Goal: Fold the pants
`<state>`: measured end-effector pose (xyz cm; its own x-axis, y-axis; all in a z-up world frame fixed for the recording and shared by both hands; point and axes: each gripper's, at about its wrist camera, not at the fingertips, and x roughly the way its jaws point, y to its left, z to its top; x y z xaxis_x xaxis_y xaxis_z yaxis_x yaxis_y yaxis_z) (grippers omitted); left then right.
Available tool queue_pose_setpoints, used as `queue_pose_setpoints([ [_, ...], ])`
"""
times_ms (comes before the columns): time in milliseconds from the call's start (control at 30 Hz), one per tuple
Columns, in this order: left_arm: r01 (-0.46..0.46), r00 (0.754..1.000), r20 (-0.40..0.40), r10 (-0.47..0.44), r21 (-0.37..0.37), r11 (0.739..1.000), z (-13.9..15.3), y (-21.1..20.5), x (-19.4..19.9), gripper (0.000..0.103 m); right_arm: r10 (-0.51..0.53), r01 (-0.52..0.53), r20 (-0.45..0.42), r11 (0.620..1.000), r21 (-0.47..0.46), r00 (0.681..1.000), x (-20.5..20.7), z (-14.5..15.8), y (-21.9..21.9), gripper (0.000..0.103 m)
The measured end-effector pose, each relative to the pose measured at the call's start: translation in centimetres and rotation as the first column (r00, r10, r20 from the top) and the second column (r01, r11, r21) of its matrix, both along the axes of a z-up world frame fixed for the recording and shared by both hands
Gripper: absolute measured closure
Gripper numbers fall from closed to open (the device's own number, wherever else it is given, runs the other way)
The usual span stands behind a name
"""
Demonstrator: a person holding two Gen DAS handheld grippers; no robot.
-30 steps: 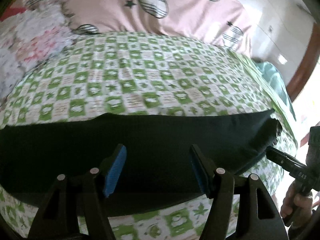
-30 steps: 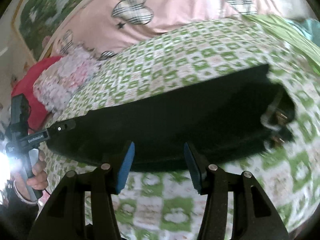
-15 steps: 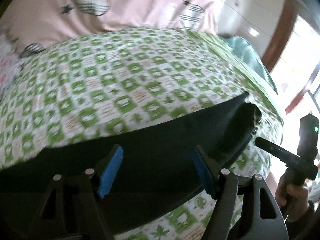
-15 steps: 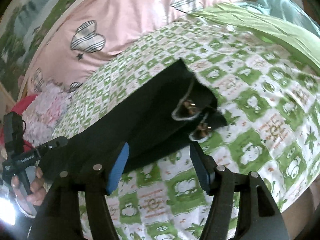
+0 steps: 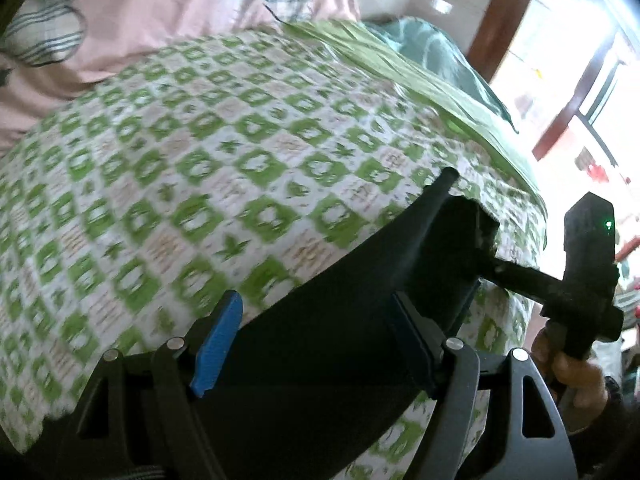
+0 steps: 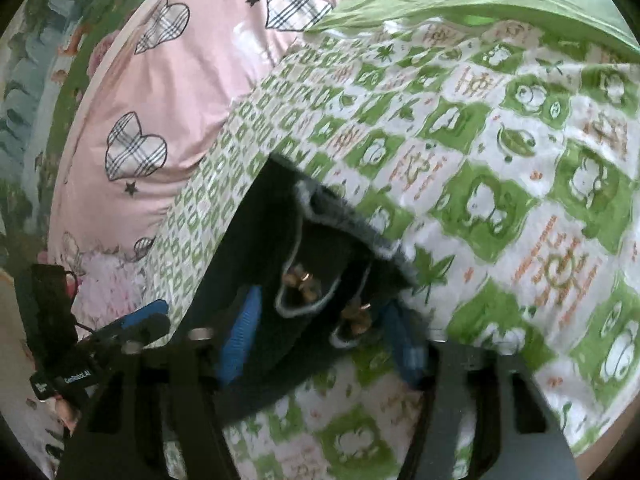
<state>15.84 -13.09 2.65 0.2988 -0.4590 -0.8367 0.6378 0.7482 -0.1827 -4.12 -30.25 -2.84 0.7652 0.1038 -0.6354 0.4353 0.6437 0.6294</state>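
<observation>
**Black pants lying across bed, both grippers at them**

Black pants (image 5: 320, 300) are lying flat on the green-checked bedsheet (image 5: 200, 160), stretching as a long dark band across the near edge of the bed. The waist end is pointing twd the R side of the L wrist view. In the R wrist view the waistband is gaping a bit, w/ two light drawcords w/ metal tips (image 6: 304, 280) lying in the opening.

L gripper (image 5: 316, 344) is hovering over the mid part of the pants, tilted down. Its blue pads are standing wide apart w/ the fabric below and between them, not pinching it. Jaws have just been opening a little more.

R gripper (image 6: 320, 336) is sitting at the waist end, one finger on each side of the waistband and cords. Jaws have just been closing w/ that fabric between them. The frame is blurring there, so can't tell if the pads are actually pressing on the cloth. A hand (image 5: 572, 376) is gripping its handle at the R edge of the L wrist view.

Behind the sheet a pink cover w/ plaid hearts (image 6: 180, 80) is bunching up, and a plain green cloth (image 5: 400, 68) is lying along the far side, w/ a teal cloth (image 5: 436, 52) just beyond it.
</observation>
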Motion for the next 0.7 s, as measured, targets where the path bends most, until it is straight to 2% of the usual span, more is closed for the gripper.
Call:
queue_pose_setpoints([
  [33,0.022,1.000,-0.018,-0.022,0.003,1.000,-0.3,-1.0,0.5,0.027,-0.007,0.007,-0.012,1.000,-0.014,1.000,0.0,-0.1,-0.1,0.084],
  [100,0.050,0.998,-0.035,-0.050,0.006,0.999,-0.7,-2.3,1.1,0.027,-0.013,0.012,0.016,1.000,0.016,1.000,-0.6,-0.6,-0.9,0.088],
  [300,0.168,0.979,-0.116,-0.167,0.001,0.986,-2.2,-7.2,3.0,0.027,0.006,-0.006,0.067,1.000,0.007,0.998,-2.2,-0.6,-1.6,0.090],
  [500,0.258,0.939,-0.233,-0.254,-0.013,0.966,-4.6,-11.6,4.7,0.030,0.028,-0.029,0.083,1.000,0.010,0.996,-2.4,-0.8,-1.6,0.090],
  [567,0.272,0.936,-0.228,-0.267,-0.011,0.962,-5.0,-12.7,4.9,0.036,0.043,-0.043,0.080,0.999,-0.004,0.996,-2.4,-0.9,-1.6,0.090],
  [600,0.286,0.934,-0.219,-0.283,-0.018,0.958,-4.9,-13.1,4.8,0.046,0.051,-0.049,0.077,0.999,-0.015,0.996,-2.5,-0.9,-1.5,0.090],
  [633,0.305,0.928,-0.217,-0.304,-0.032,0.952,-4.9,-13.6,4.7,0.062,0.056,-0.054,0.074,0.998,-0.026,0.996,-2.5,-0.9,-1.4,0.090],
  [700,0.331,0.912,-0.236,-0.337,-0.067,0.941,-5.0,-14.1,4.4,0.082,0.062,-0.060,0.070,0.998,-0.037,0.996,-2.4,-0.8,-1.3,0.090],
])
